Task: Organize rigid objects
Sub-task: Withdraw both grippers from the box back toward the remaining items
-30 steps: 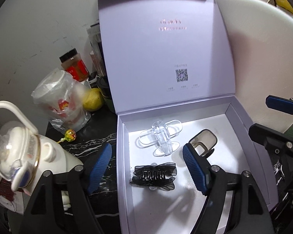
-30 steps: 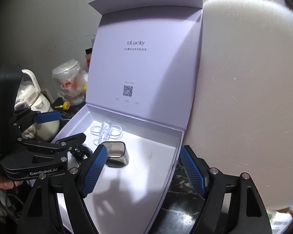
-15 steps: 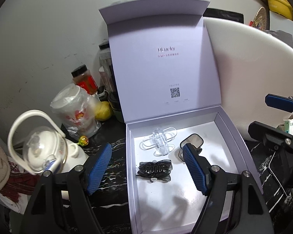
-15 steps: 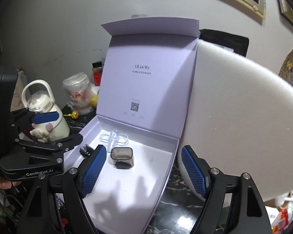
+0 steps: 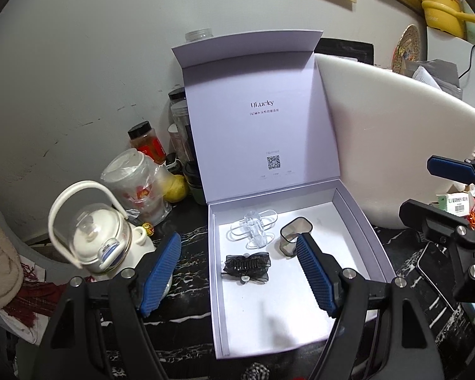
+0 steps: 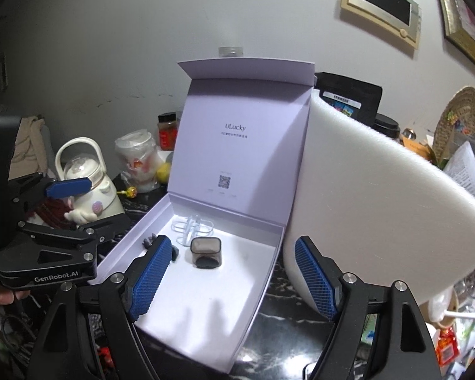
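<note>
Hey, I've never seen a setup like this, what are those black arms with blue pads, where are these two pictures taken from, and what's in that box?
Those are two handheld grippers, one in each of a person's hands; no robot arm is involved. Each carries a camera looking forward along its two blue-padded fingers, so one picture comes from the left gripper and the other from the right gripper. Both stand open and hold nothing.

In front of them, on a dark marbled counter, sits an open lavender box with its lid upright. Inside lie a clear hair clip, a black hair clip and a small smoky-grey case. A white foam sheet leans beside the box. To the other side are a white kettle, a bagged cup and jars.
</note>
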The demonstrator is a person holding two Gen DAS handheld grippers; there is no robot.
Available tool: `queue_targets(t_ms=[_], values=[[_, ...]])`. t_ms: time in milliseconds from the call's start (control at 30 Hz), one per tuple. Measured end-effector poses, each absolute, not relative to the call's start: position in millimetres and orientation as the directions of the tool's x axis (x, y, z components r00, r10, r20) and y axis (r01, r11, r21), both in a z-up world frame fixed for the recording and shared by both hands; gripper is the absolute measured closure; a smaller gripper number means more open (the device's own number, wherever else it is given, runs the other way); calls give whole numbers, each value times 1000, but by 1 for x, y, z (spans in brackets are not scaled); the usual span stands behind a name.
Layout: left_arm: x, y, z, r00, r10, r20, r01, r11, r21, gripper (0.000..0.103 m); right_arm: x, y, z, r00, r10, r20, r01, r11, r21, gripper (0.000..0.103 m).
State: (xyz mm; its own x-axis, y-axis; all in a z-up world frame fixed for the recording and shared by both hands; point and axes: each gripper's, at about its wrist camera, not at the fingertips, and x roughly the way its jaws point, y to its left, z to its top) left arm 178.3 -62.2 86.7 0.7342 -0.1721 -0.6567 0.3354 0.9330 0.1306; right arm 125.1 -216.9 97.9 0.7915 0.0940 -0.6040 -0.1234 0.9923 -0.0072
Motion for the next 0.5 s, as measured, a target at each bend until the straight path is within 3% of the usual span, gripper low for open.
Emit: queue_targets(t_ms=[500], values=[[120, -52, 92, 744, -178, -644, 329, 937, 121, 28, 71, -203, 104, 800, 110, -589, -143, 990, -10, 21]])
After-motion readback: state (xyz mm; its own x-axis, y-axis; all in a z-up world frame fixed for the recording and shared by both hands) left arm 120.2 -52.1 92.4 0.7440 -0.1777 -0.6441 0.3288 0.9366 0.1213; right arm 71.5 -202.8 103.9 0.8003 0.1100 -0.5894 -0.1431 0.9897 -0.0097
